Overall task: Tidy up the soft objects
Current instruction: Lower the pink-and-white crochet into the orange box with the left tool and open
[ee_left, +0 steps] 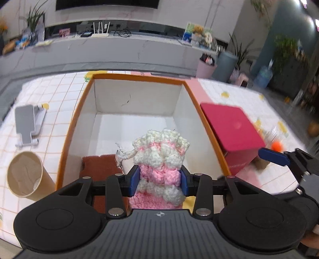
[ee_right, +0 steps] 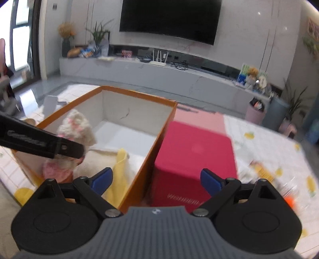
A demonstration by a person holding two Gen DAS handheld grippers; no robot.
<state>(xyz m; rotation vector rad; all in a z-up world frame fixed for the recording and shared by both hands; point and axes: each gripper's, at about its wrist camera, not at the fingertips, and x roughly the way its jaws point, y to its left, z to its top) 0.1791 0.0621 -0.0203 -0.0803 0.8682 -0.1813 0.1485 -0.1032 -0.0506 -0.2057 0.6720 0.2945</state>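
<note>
The left gripper (ee_left: 159,179) tilts steeply down over the near end of the orange-rimmed box (ee_left: 139,77), its jaws pressed on both sides of a pink-and-white crocheted piece (ee_left: 161,159). The piece stands upright between the blue pads (ee_left: 135,180), long axis running from the near edge toward the far wall of the box, its fluffy white end pointing up and away, with a loose yarn tail trailing left. Beneath it in the box lie a brown cloth (ee_left: 99,165) and a yellow cloth (ee_right: 120,169). The right gripper (ee_right: 157,180) angles down over the box's right wall and a red box (ee_right: 196,151) that sits just beside it, jaws spread wide with nothing between them. The left wrist view alone shows a paper cup (ee_left: 25,176) lying tilted on the tiled counter (ee_left: 49,89) left of the box, a grey phone stand (ee_left: 28,123) farther back, and 1 blue fingertip of the right gripper at the far right. The right wrist view shows the left gripper's black finger from the side, crossing the crocheted piece, and the whole television (ee_right: 169,18) on the wall.
</note>
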